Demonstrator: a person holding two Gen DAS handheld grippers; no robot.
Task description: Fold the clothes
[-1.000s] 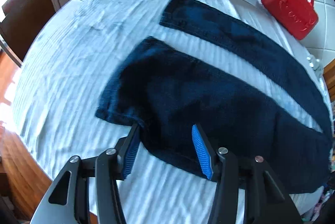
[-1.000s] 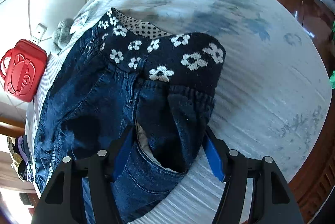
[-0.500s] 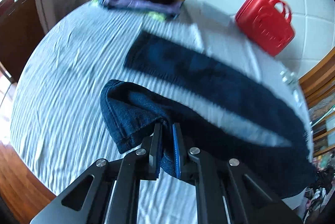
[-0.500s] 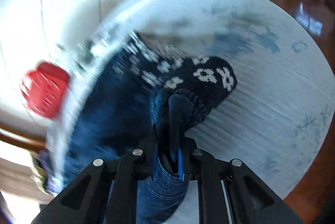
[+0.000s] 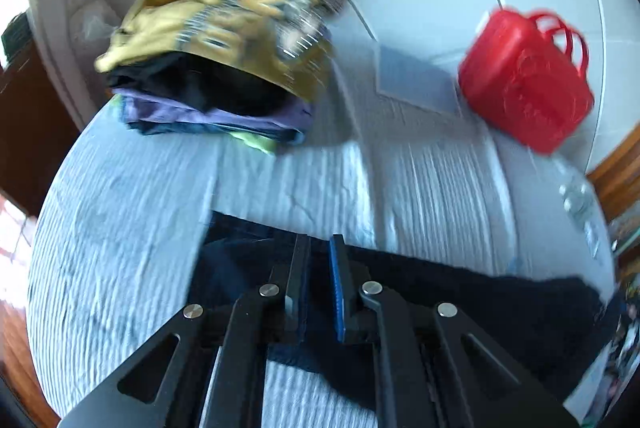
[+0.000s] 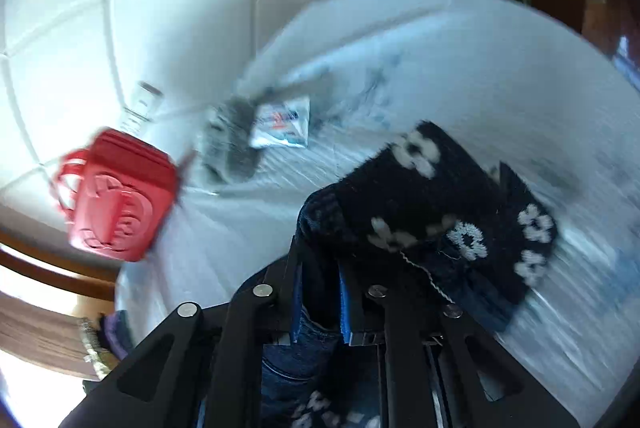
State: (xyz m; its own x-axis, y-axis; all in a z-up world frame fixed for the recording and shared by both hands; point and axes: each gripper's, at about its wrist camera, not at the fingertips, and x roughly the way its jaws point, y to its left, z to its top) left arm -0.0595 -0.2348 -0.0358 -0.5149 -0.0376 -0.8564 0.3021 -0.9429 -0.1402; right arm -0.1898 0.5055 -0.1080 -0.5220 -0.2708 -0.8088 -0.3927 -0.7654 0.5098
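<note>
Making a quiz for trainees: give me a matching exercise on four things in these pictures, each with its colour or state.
Things:
1. handled case
2. top garment of the stack
3. jeans waistband
4. left gripper

States:
A. mustard yellow
B. dark with white flowers
C. shut on dark denim
D. red

Pairs: 1-D, 2-A, 3-B, 4-C

Bed; jeans; red bag
</note>
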